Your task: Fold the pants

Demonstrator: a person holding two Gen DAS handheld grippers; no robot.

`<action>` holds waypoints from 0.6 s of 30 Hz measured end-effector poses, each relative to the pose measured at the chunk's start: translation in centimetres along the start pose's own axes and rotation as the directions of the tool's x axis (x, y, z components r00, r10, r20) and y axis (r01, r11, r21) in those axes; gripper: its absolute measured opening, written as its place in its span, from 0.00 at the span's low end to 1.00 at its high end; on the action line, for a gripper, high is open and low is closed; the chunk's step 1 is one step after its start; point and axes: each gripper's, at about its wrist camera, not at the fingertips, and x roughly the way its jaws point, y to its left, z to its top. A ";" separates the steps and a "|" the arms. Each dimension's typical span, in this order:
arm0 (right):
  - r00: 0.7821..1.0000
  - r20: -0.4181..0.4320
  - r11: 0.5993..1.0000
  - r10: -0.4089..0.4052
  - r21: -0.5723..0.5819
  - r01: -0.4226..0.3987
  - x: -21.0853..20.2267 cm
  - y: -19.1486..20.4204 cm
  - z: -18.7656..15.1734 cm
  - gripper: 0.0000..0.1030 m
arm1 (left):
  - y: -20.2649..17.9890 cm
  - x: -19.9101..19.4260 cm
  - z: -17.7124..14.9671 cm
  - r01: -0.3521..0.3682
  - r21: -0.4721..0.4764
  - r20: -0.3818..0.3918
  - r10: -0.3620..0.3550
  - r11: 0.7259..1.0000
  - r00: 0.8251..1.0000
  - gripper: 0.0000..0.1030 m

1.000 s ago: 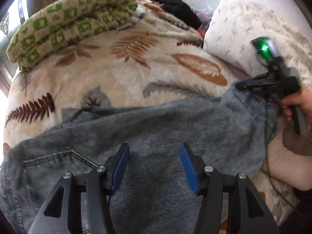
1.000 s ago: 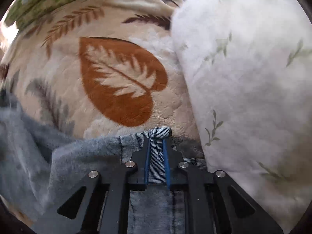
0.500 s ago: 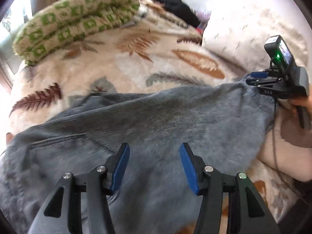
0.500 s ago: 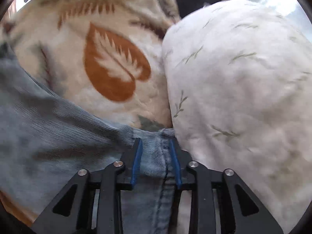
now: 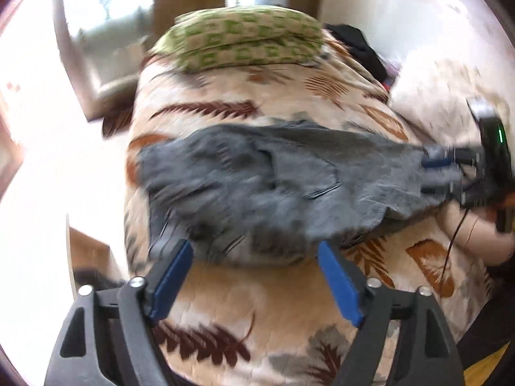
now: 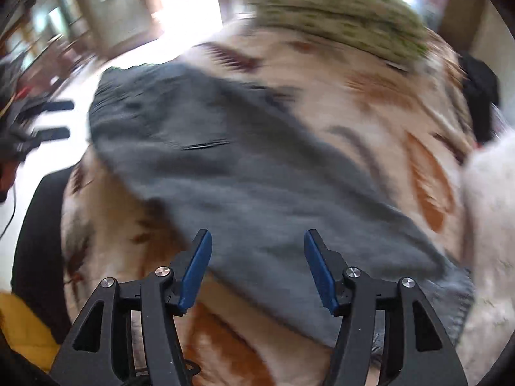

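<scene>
I see both grippers, left [image 5: 254, 278] and right [image 6: 257, 267], spread, empty; pants [image 5: 273, 186] flat on blanket [image 5: 257, 292]; bare blanket at 6 o'clock.

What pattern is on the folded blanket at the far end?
Green and cream checks on the folded blanket, clearest in left wrist view.

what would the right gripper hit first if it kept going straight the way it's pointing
Most likely the grey pants: the open right gripper points straight at that cloth lying on the leaf-print blanket. The blur leaves the gap unclear.
</scene>
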 end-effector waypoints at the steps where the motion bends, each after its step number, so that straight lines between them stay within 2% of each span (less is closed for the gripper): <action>1: 1.000 -0.002 1.000 0.010 -0.027 -0.011 0.3 1.4 0.0 0.60 | 0.8 0.1 -0.4 0.007 -0.040 -0.003 -0.007 0.999 1.000 0.85; 4: 1.000 -0.002 0.996 0.026 -0.086 -0.026 1.4 3.9 0.4 0.60 | 2.1 0.9 -0.9 -0.032 -0.105 0.000 0.032 0.994 0.999 0.86; 8: 0.999 0.020 0.988 0.027 -0.156 -0.024 2.0 6.7 0.9 0.60 | 4.0 2.0 -1.1 -0.095 -0.078 0.037 0.098 0.992 0.995 0.86; 10: 0.997 0.041 0.983 0.058 -0.178 -0.050 2.4 8.5 1.6 0.60 | 5.2 2.6 -0.7 -0.089 -0.072 0.050 0.093 0.993 0.994 0.84; 11: 0.996 0.046 0.980 0.077 -0.185 -0.067 2.7 9.4 2.0 0.60 | 5.8 2.9 -0.4 -0.082 -0.068 0.055 0.086 0.994 0.995 0.80; 12: 0.995 0.047 0.980 0.083 -0.187 -0.073 2.8 10.0 2.2 0.60 | 6.2 3.4 0.0 -0.065 -0.053 0.056 0.068 0.996 0.996 0.78; 14: 0.995 0.050 0.979 0.091 -0.189 -0.080 3.3 11.1 2.8 0.60 | 6.2 4.9 0.9 -0.049 0.020 0.029 0.048 0.999 0.998 0.66; 16: 0.995 0.049 0.979 0.091 -0.186 -0.080 4.1 11.6 3.7 0.60 | 5.5 6.5 1.5 -0.026 0.119 -0.007 0.027 0.993 1.000 0.60; 18: 0.995 0.043 0.981 0.089 -0.175 -0.080 5.1 11.8 4.6 0.60 | 4.8 7.6 2.1 0.017 0.183 -0.028 -0.012 0.983 1.000 0.60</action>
